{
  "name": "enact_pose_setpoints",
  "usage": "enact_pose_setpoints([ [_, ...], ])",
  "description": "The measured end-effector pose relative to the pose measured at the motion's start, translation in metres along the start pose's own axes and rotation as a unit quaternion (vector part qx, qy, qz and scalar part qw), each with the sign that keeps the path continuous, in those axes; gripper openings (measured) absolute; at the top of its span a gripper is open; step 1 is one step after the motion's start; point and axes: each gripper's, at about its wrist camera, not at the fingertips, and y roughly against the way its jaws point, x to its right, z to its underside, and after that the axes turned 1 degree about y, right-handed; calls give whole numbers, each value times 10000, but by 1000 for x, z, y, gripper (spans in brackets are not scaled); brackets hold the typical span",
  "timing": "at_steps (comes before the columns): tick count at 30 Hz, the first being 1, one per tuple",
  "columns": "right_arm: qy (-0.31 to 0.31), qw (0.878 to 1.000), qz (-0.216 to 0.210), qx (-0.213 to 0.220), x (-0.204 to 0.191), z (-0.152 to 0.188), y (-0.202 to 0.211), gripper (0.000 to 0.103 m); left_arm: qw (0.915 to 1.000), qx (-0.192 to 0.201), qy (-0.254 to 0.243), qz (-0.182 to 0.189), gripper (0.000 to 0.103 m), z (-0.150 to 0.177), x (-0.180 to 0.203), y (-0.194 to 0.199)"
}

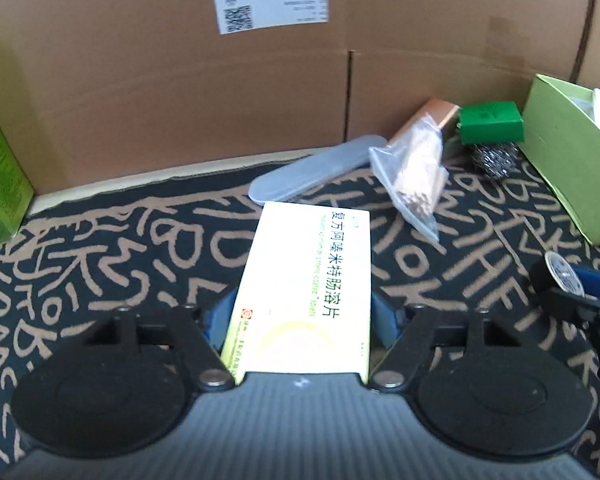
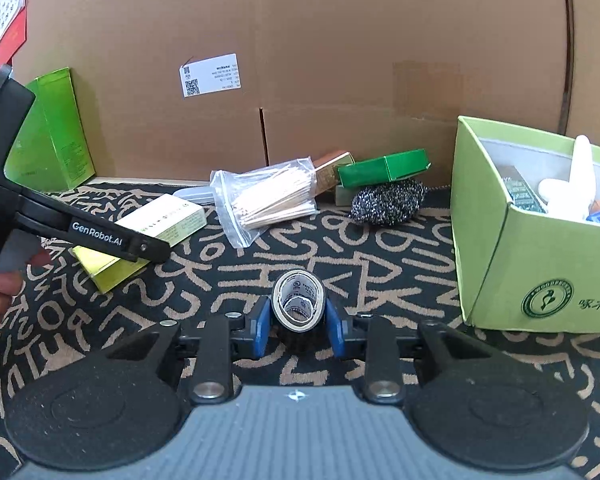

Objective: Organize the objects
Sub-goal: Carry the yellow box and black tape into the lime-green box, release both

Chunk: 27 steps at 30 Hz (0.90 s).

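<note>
Taking the open pale-green box (image 2: 512, 264) at the right as the landmark, and reading from the far left toward it: a tall green carton (image 2: 50, 136) stands against the cardboard wall (image 2: 300, 40), well away from the box. Next comes the left gripper (image 1: 300, 316), its blue fingers (image 1: 384, 320) either side of a yellow-white medicine box (image 1: 304, 280) — the left pad seems to touch the box's edge, but a sliver of gap shows on the right, so I cannot tell whether it is actually clamped. Nearer the pale-green box lie a grey flat case (image 1: 316, 172), a plastic bag of toothpicks (image 2: 268, 200), a green tin (image 2: 384, 168) perched on a steel scourer (image 2: 384, 202), all at the wall's foot. The right gripper (image 2: 298, 320) is closed on a roll of black tape (image 2: 299, 300), squeezing it oval — low over the patterned cloth (image 2: 380, 264), a short way left of the box.

Judging by the items already inside the box, the step in hand is picking up loose things to drop there. The next move calls for lifting the tape clear of the box's near wall and releasing it over the opening.
</note>
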Motion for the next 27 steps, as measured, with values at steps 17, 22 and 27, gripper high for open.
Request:
enact_pose_setpoints([
  [17,-357,9873,541,1452,53,-16,105,33,9745,1389,-532,1681,67,-69,143,113],
  [22,-394,9775,1144,1729,94,-21,133,33,9676,1434,-525,2011,67,-93,198,105],
  [27,-558,9693,1650,1736,136,-20,139,33,9651,1491,-495,2097,67,-105,242,84],
])
